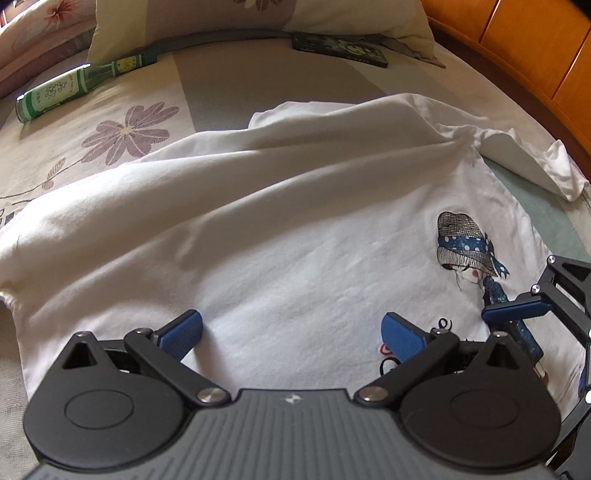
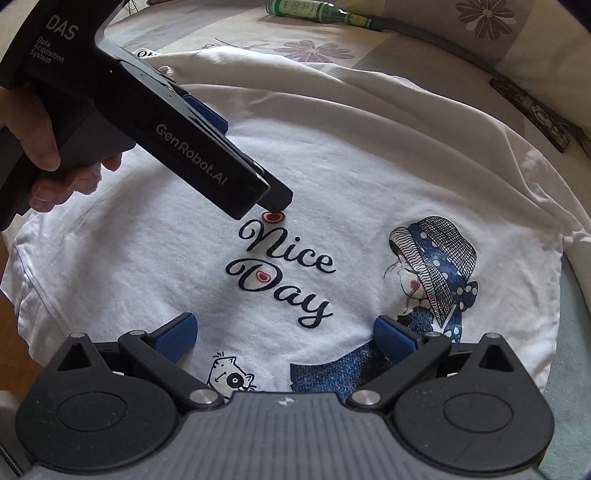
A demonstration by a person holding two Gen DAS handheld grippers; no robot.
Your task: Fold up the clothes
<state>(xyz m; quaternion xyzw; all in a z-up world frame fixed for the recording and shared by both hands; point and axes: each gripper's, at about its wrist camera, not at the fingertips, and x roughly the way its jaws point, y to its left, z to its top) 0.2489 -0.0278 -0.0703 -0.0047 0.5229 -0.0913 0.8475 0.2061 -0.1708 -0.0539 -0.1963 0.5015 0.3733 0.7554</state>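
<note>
Left wrist view: my left gripper (image 1: 291,338) hangs spread wide above the white T-shirt (image 1: 277,236), which lies on the flowered bedspread (image 1: 110,110). The shirt's far side is bunched into a ridge, its sleeve (image 1: 554,173) near the wooden bed frame (image 1: 517,48). Bare bedspread lies beyond, up to a green bottle (image 1: 70,88) and a dark box (image 1: 340,50) by the pillow (image 1: 332,14). My right gripper (image 2: 284,332) is spread too, over the print. The hand (image 2: 48,147) is partly hidden by the left tool's body.
</note>
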